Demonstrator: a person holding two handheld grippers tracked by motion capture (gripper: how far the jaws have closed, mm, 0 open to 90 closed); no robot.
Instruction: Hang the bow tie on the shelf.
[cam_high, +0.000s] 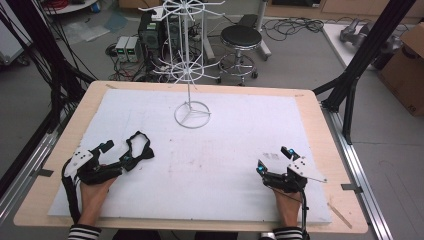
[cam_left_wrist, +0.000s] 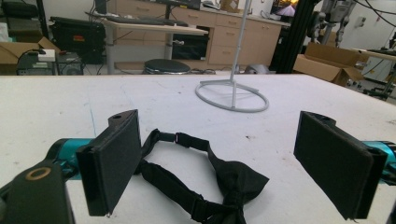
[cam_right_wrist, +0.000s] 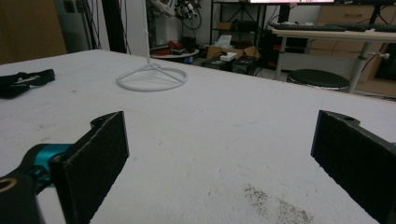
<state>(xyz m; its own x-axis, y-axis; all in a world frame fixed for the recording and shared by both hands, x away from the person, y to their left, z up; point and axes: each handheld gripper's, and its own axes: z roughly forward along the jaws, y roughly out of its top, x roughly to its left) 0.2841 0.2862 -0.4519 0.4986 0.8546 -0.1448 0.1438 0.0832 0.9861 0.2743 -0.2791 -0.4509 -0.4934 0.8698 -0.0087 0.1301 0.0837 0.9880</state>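
Note:
A black bow tie with its strap looped (cam_high: 137, 148) lies flat on the white table cover at the left. In the left gripper view the bow tie (cam_left_wrist: 210, 182) sits on the table between and just past the wide-apart jaws, untouched by either pad. My left gripper (cam_high: 118, 152) is open, right beside the tie. My right gripper (cam_high: 273, 159) rests open near the front right of the table with nothing between its jaws. A white wire display stand (cam_high: 192, 65) rises from a ring base (cam_high: 192, 115) at the far middle; its base (cam_left_wrist: 232, 94) and base (cam_right_wrist: 152, 77) show in both gripper views.
The white cover (cam_high: 220, 165) lies over a wooden tabletop (cam_high: 320, 120). Black frame posts (cam_high: 365, 55) stand at the right and left. Beyond the far edge are a round stool (cam_high: 241, 37), computer boxes and cables on the floor. A cardboard box (cam_high: 407, 65) sits at the far right.

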